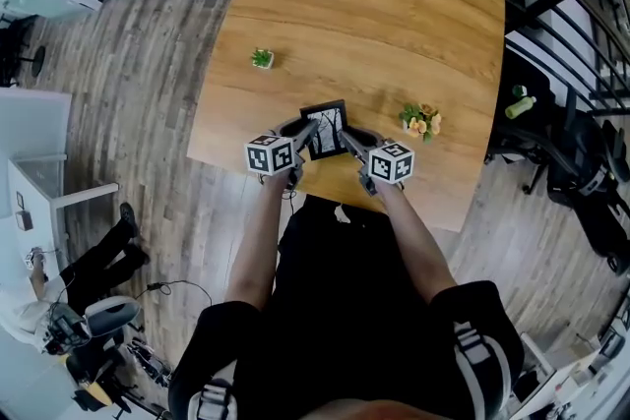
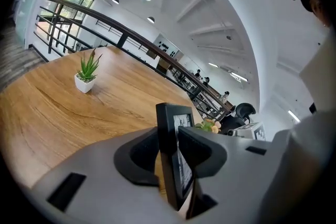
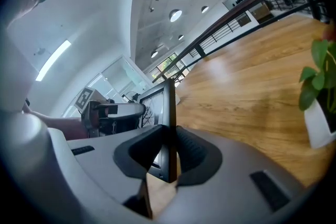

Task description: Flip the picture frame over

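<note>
Person standing at wooden surface [image 1: 374,5], reaching out with both grippers. Picture frame [image 1: 325,131] standing near upright close to surface's near edge, between grippers, picture side facing person. Right gripper [image 1: 346,143] clamping frame's right edge, jaws pressing on both faces. Left gripper [image 1: 308,133] straddling frame's left edge, jaws sitting loose around it, sliver of wood showing between one jaw and frame. Small potted plant [image 1: 262,58] sitting well apart to left. Flower pot [image 1: 422,121] sitting near right gripper.
</note>
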